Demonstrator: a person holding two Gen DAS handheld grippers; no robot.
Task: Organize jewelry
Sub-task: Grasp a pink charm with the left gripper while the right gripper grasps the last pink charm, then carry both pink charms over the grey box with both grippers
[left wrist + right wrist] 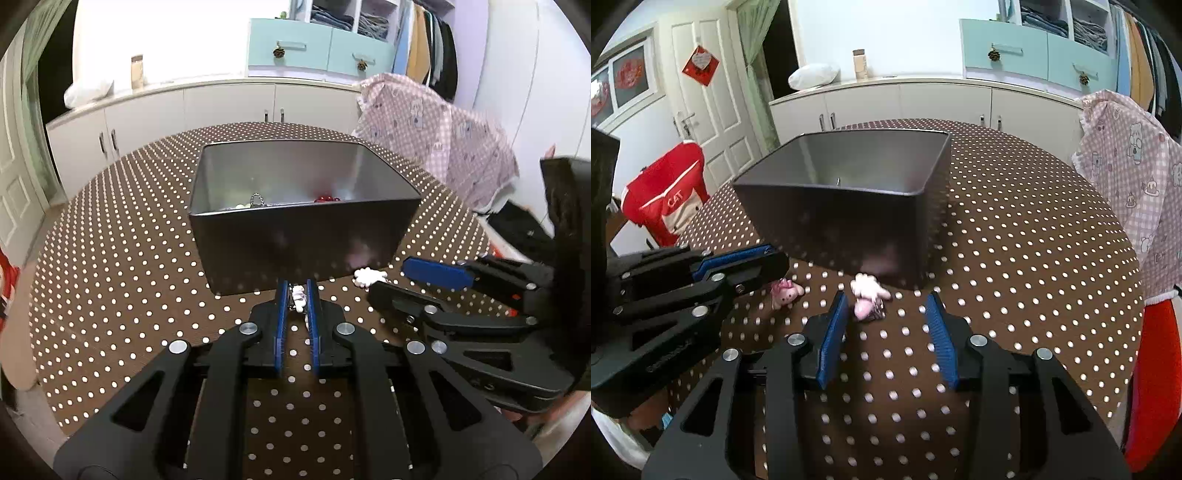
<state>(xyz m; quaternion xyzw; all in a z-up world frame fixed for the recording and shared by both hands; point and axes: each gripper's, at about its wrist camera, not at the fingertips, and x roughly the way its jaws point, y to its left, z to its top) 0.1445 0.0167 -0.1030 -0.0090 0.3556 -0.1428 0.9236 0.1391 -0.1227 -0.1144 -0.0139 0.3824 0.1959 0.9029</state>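
An open dark metal tin (pixel 303 240) stands on the dotted tablecloth; a silver chain (pixel 256 201) and red beads (pixel 327 199) show over its rim. In front of the tin, my left gripper (pixel 297 286) is shut on a small pink-white charm (pixel 297 295). In the right wrist view that charm (pixel 786 291) hangs at the left gripper's tips (pixel 781 260). A second pink-white charm (pixel 868 293) lies on the cloth by the tin's near wall (pixel 849 229). My right gripper (pixel 888 301) stands open around it, with the charm close to the left pad (pixel 836 325) and well clear of the right one.
The round table (pixel 1034 258) has a brown cloth with white dots. A chair draped in pink checked fabric (pixel 436 140) stands at its far right, a red garment (pixel 665 192) at the left. White cabinets (pixel 221 107) run behind.
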